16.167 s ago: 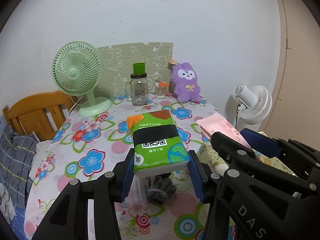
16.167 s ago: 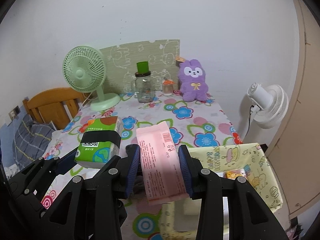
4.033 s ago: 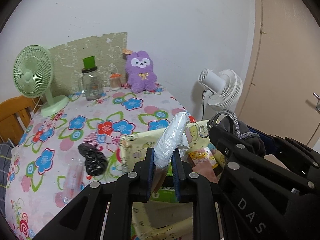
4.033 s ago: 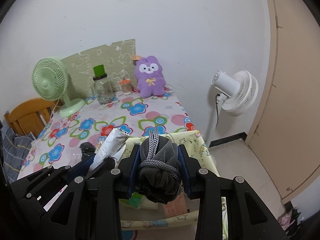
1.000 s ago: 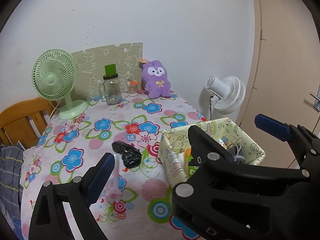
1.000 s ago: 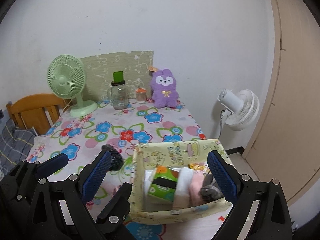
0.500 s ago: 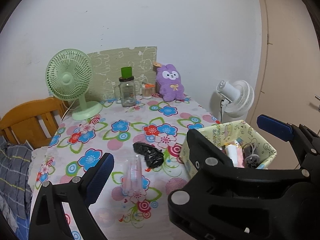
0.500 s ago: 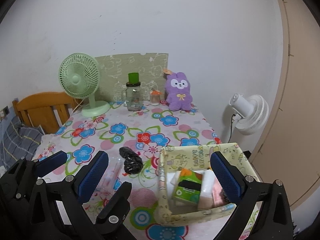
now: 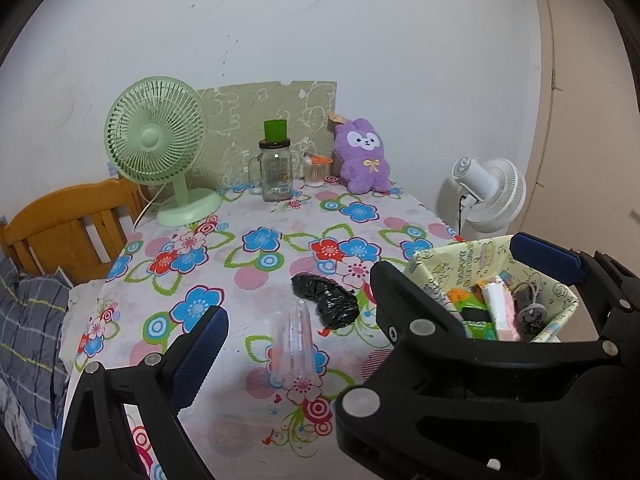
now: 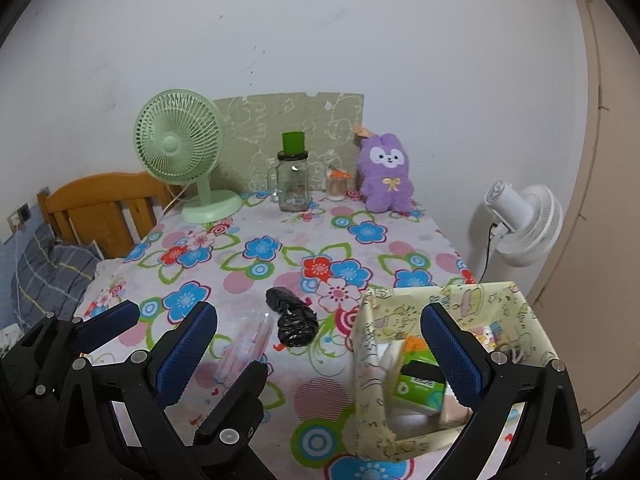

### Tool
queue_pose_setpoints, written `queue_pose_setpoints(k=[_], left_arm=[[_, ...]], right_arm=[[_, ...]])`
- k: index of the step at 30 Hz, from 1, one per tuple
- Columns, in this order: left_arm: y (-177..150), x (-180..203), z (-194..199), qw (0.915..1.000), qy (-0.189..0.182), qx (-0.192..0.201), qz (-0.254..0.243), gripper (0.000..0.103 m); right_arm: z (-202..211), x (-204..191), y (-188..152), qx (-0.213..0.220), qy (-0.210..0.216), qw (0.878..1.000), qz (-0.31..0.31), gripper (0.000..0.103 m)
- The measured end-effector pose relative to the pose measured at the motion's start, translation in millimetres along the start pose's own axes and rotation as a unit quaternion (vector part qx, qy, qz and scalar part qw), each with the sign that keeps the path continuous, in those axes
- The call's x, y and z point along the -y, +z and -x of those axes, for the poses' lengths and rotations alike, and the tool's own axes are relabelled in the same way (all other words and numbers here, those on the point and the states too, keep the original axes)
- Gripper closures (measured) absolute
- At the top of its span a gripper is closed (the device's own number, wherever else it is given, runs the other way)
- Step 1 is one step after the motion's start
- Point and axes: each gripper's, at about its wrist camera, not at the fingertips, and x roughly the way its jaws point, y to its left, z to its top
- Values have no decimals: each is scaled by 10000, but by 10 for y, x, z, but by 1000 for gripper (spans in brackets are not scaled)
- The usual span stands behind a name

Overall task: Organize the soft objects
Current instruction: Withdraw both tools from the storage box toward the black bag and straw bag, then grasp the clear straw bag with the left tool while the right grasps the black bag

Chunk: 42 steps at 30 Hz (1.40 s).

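Both grippers are now seen farther back from the yellow fabric box (image 10: 400, 320) than a second ago, and more flowered tablecloth (image 9: 260, 264) is shown. The left gripper (image 9: 296, 316) and right gripper (image 10: 320, 332) are held wide, with nothing gripped. The box is placed at the table's right edge, with the green tissue pack (image 10: 420, 384) inside. A black bag (image 9: 324, 300) and clear wrapper (image 9: 296, 340) are left on open cloth. A white fan (image 10: 520, 224) is seen beside the wall.

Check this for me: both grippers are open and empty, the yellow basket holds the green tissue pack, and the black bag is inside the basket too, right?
Not quite. The black bag is not in the yellow basket; it lies on the flowered tablecloth left of it, as the right wrist view shows. The green tissue pack is inside, and the left gripper and right gripper are open and empty.
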Motion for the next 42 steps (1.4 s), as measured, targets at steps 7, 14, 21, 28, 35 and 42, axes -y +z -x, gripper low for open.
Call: queue_pose_setpoints(k=[7,14,21,28,35,42], left_arm=[[-58,-121,-148,9998,44,-164,121,5],[-99,-228,-283,9992,79,-320,211,5],[-128,-317,-464,9983,116,-519,247,8],[-157,-380,-634,9971,145,-695,258,23],[-233,-447,-836,9938,-14,-1048,377,45],[-282,-439,-961,9923,-36,-1191,329,45]], right_arm=[[-196,-98,-21,-103,25,9999,93,0],[-384,-208,-31,-214,124,9992,317,0],[-604,-275,-53,-439,287,9978,397,11],[-798,-319,-93,-636,329,9961,508,25],[-952,-346,-146,-872,377,9936,613,33],[-1089,-310,-210,-1037,304,9930,480,33]])
